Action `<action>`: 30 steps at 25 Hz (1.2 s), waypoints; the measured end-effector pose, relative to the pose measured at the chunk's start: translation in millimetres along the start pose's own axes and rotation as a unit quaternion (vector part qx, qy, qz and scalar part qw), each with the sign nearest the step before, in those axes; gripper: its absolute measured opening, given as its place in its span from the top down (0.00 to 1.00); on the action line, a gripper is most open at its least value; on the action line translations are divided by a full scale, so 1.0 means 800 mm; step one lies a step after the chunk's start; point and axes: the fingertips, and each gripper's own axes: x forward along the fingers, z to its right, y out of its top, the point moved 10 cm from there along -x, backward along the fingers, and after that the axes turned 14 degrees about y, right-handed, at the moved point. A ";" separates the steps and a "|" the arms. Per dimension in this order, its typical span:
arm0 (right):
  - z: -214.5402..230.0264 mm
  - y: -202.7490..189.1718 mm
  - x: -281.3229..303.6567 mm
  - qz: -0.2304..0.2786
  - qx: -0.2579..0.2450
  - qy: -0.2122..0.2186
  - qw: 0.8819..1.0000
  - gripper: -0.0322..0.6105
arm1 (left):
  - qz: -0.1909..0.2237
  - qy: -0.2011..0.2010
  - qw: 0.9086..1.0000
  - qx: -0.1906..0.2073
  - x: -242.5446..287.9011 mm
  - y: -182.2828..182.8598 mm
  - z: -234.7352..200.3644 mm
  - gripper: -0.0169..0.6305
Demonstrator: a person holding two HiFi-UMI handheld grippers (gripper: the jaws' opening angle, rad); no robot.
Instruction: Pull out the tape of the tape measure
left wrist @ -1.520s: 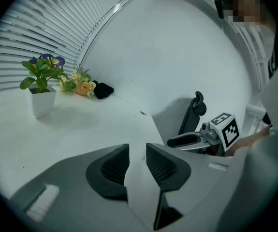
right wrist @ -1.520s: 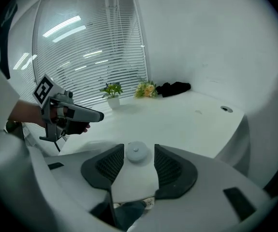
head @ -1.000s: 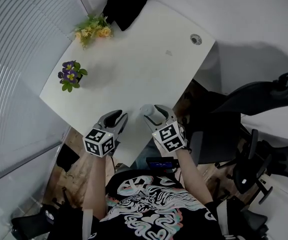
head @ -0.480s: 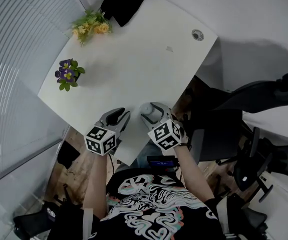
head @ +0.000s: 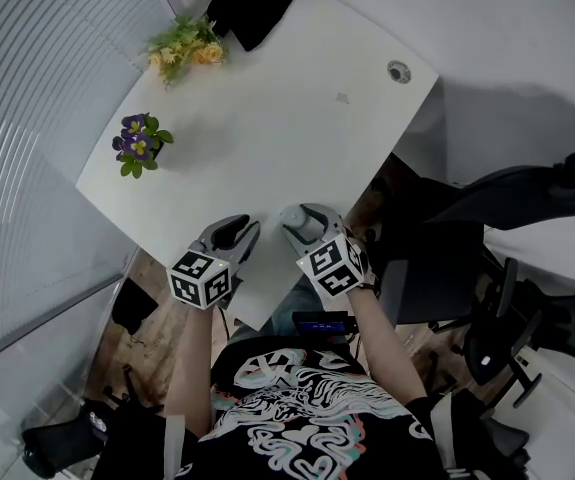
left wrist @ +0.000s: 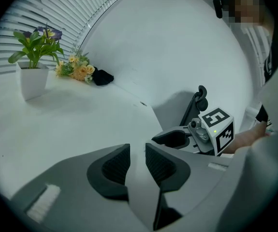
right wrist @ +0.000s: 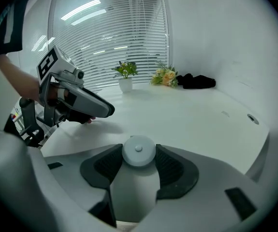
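now, round white tape measure (right wrist: 138, 151) between the right gripper's (right wrist: 139, 154) just-closing fingers (right wrist: 170, 166)

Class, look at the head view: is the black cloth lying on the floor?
No, the black cloth lies at the far corner of the white table, next to the yellow flowers.

Holding left gripper (head: 235, 231) and right gripper (head: 302, 220) side by side at lower centre; just narrowing left's empty jaws, slightly apart; just closing right's onto tape measure (right wrist: 139, 151).
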 end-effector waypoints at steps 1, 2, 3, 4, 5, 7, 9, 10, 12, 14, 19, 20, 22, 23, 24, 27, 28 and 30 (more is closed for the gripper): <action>0.000 0.000 0.000 0.000 0.001 0.000 1.000 0.61 | 0.000 0.000 1.000 0.000 0.000 0.000 0.000 0.82; 0.001 0.000 0.000 0.000 0.004 0.000 1.000 0.61 | 0.000 0.000 1.000 0.000 0.000 0.000 0.000 0.82; 0.001 0.000 -0.001 0.002 0.009 0.002 1.000 0.61 | 0.000 0.000 1.000 0.000 0.000 0.000 -0.001 0.82; 0.002 0.000 -0.001 0.006 0.017 0.005 1.000 0.61 | 0.001 -0.001 1.000 0.001 0.000 0.000 -0.001 0.82; 0.003 -0.001 -0.003 0.012 0.027 0.009 1.000 0.61 | 0.001 -0.001 1.000 0.001 -0.001 0.000 0.000 0.82; 0.003 -0.002 -0.004 0.028 0.047 0.018 0.998 0.61 | 0.001 -0.002 1.000 0.002 -0.003 0.001 0.000 0.82; 0.003 -0.003 -0.005 0.037 0.059 0.022 0.997 0.61 | 0.003 -0.002 1.000 0.003 -0.004 0.001 -0.001 0.82; 0.003 -0.004 -0.006 0.038 0.063 0.022 0.997 0.61 | 0.003 -0.002 1.000 0.004 -0.004 0.001 -0.002 0.82; 0.002 -0.003 -0.007 0.039 0.071 0.025 0.996 0.61 | 0.004 -0.001 1.000 0.009 -0.005 0.003 -0.003 0.82; -0.001 -0.002 -0.010 0.043 0.079 0.034 0.995 0.61 | 0.004 -0.002 1.000 0.014 -0.007 0.004 -0.003 0.82; -0.007 0.004 -0.018 0.058 0.102 0.068 0.991 0.61 | 0.011 -0.013 1.000 0.013 -0.010 0.007 -0.001 0.82; -0.007 0.005 -0.020 0.059 0.105 0.073 0.990 0.61 | 0.012 -0.017 1.000 0.016 -0.011 0.007 0.000 0.82; -0.008 0.008 -0.023 0.059 0.110 0.081 0.989 0.61 | 0.013 -0.031 0.999 0.024 -0.013 0.007 0.003 0.82; -0.008 0.010 -0.025 0.059 0.111 0.086 0.988 0.61 | 0.013 -0.041 0.999 0.028 -0.014 0.006 0.005 0.82; -0.010 0.011 -0.027 0.059 0.111 0.091 0.988 0.61 | 0.014 -0.050 0.998 0.032 -0.015 0.006 0.006 0.82; -0.014 0.016 -0.036 0.056 0.106 0.097 0.988 0.61 | 0.018 -0.071 0.996 0.047 -0.020 0.007 0.012 0.82; -0.015 0.017 -0.039 0.056 0.106 0.097 0.988 0.61 | 0.019 -0.076 0.996 0.053 -0.022 0.007 0.014 0.82; -0.019 0.021 -0.045 0.059 0.105 0.100 0.988 0.61 | 0.019 -0.084 0.994 0.066 -0.026 0.008 0.017 0.82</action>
